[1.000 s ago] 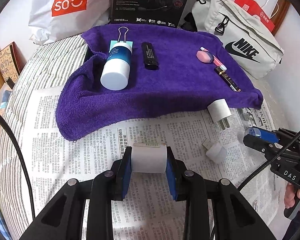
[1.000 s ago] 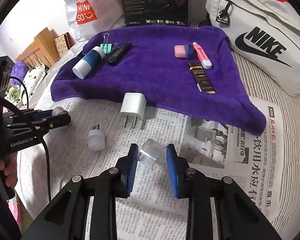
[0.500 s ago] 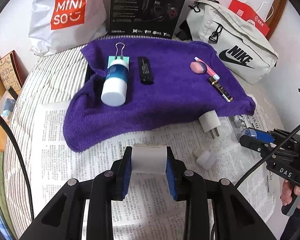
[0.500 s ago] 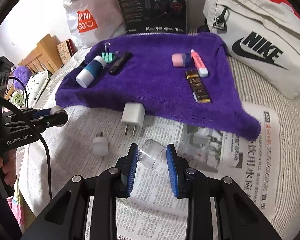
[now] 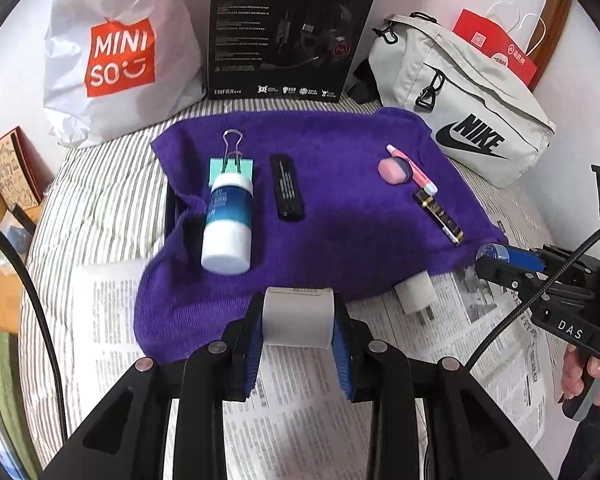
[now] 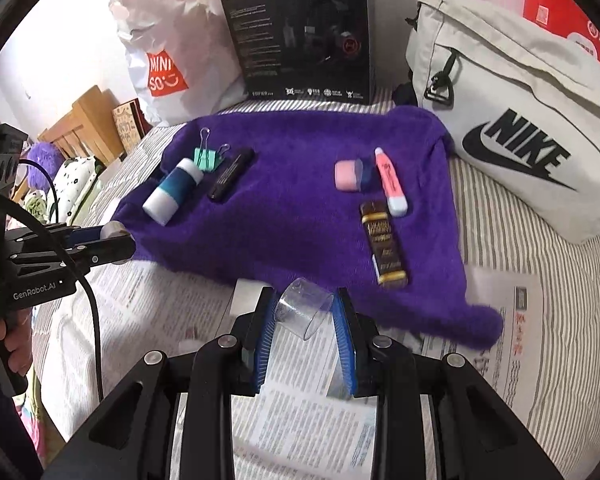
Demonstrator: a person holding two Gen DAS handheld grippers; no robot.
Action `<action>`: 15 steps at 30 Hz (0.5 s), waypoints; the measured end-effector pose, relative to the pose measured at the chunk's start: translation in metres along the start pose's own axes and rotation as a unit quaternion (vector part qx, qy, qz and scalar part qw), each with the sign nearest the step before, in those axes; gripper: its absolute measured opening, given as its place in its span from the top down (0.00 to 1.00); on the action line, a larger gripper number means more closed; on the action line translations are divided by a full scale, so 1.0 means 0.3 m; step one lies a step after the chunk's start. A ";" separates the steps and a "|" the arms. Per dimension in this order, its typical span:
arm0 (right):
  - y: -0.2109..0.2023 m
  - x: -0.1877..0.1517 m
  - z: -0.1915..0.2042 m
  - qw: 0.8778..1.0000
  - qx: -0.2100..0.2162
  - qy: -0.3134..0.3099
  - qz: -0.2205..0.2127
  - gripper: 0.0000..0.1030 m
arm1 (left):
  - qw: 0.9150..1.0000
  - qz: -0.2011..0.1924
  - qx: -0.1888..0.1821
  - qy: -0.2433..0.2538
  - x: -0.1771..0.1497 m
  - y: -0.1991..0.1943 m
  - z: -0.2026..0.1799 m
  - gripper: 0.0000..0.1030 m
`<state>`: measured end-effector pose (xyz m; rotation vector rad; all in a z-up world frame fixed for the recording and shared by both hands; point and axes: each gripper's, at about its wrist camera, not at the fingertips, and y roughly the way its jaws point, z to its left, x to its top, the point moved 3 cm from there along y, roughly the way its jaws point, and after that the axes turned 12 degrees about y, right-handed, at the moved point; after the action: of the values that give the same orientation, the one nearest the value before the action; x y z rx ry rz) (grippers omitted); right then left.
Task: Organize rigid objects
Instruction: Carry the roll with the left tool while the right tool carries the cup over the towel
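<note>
My left gripper [image 5: 297, 322] is shut on a white cylindrical container [image 5: 296, 320], held above the near edge of the purple towel [image 5: 340, 232]. My right gripper [image 6: 305, 314] is shut on a clear plastic cap [image 6: 304, 312], also at the towel's [image 6: 292, 216] near edge. On the towel lie a white and blue bottle [image 5: 226, 224], a green binder clip [image 5: 232, 164], a black remote-like bar [image 5: 286, 188], a pink and blue eraser [image 5: 394, 170], a pink highlighter [image 5: 412, 168] and a dark chocolate bar [image 5: 440, 216]. A white charger plug [image 5: 414, 298] lies on the newspaper [image 5: 300, 392].
A Miniso bag [image 5: 116, 60], a black headset box [image 5: 288, 28] and a grey Nike bag [image 5: 460, 96] stand behind the towel. A red paper bag [image 5: 496, 44] is at the back right. A striped sheet [image 5: 92, 208] covers the bed, with wooden furniture [image 6: 84, 128] to the left.
Both grippers have moved forward toward the towel, still holding their objects. The small white adapter on the newspaper has gone out of the left wrist view.
</note>
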<state>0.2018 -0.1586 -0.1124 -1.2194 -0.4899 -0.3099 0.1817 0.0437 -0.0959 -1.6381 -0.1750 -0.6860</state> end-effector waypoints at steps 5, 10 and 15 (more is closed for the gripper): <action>0.027 0.059 -0.005 1.000 -0.003 -0.001 -0.005 0.72 | 1.000 -0.002 0.001 0.004 0.049 0.014 0.015 0.71; 0.075 0.119 -0.010 1.000 -0.009 0.000 -0.004 0.72 | 1.000 0.001 -0.008 0.001 0.084 0.050 0.030 0.71; 0.143 0.145 -0.015 1.000 -0.012 -0.004 0.009 0.72 | 1.000 0.013 -0.011 0.004 0.110 0.105 0.028 0.71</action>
<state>0.2603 -0.1476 -0.1260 -1.2485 -0.4822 -0.2970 0.2264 0.0364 -0.1058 -1.6555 -0.1418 -0.6768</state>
